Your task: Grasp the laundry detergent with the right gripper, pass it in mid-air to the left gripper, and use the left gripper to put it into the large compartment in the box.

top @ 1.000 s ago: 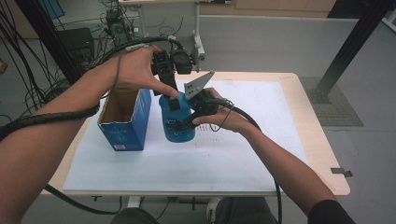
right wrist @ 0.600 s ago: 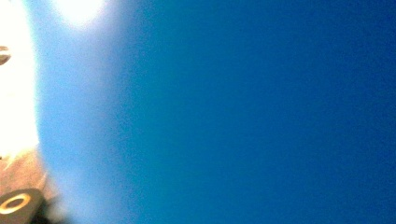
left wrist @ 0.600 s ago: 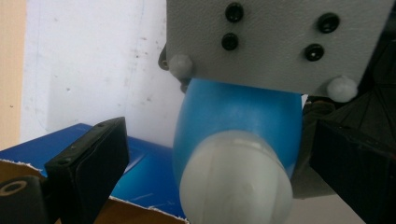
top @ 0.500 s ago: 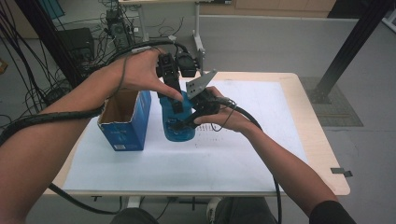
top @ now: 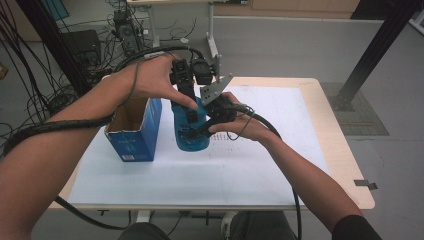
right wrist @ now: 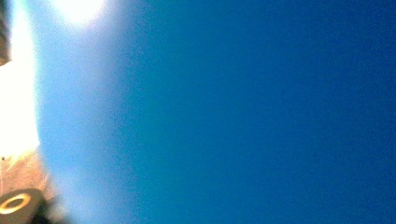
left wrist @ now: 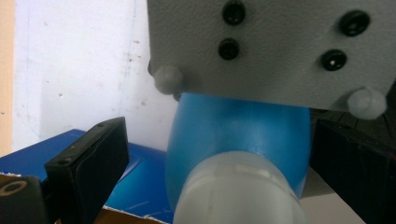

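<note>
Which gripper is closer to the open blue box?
Left. The left gripper sits over the blue bottle, right beside the box; the right gripper is on the bottle's far side.

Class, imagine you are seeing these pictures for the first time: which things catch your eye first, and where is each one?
First comes the blue bottle standing mid-table, with both hands' tongs crowded around it: the left tongs from above, the right tongs at its side. In the left gripper view its white cap sits between the spread black jaws. Just left of the bottle stands an open blue box on the white sheet.
</note>
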### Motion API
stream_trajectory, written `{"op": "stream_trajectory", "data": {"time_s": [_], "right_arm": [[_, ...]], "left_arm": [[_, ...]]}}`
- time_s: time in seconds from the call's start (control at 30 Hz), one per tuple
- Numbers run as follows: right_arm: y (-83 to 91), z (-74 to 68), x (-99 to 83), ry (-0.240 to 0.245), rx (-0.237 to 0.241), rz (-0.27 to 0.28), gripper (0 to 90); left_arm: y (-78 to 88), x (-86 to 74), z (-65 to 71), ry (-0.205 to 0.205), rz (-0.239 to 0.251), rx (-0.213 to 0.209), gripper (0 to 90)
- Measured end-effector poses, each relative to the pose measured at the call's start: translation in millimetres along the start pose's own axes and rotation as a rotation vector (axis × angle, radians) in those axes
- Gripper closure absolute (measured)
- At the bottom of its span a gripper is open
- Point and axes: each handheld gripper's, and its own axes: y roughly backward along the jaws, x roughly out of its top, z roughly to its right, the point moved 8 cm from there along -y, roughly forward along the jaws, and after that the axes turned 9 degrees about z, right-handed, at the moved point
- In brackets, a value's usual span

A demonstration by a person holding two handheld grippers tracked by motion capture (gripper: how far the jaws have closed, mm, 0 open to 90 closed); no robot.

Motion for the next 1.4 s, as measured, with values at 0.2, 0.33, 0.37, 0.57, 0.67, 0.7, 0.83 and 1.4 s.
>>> {"op": "stream_trajectory", "data": {"time_s": [0.2,0.33,0.37,0.57,0.67,0.7,0.83,1.4], "right_arm": [[1.3,-2.4,2.0,-0.019,0.010,0.010,43.6],[2.0,0.3,1.8,-0.004,-0.002,0.009,43.6],[2.1,-0.3,2.2,-0.006,0.001,0.012,43.6],[2.5,-2.3,2.4,-0.013,0.008,0.008,43.6],[2.3,-2.1,3.3,-0.006,0.006,0.010,43.6],[2.3,-2.0,3.4,-0.005,0.006,0.010,43.6],[2.7,-3.3,4.9,-0.018,0.013,0.020,43.6],[1.2,-0.5,4.7,-0.015,0.007,0.018,43.6]], "left_arm": [[-0.8,-0.1,1.7,-0.001,-0.004,-0.003,5.4],[-0.1,-0.1,2.0,-0.003,-0.005,-0.001,5.4],[0.1,0.1,1.8,-0.004,-0.003,0.000,5.5],[0.3,-0.4,1.9,-0.004,-0.003,0.004,5.7],[0.0,-0.7,2.3,-0.006,-0.006,0.005,5.7],[0.4,-0.6,2.7,-0.006,-0.008,0.005,5.6],[0.1,-1.0,3.1,-0.007,-0.014,0.006,5.6],[2.6,-3.0,2.6,-0.010,-0.009,0.015,5.6]]}}
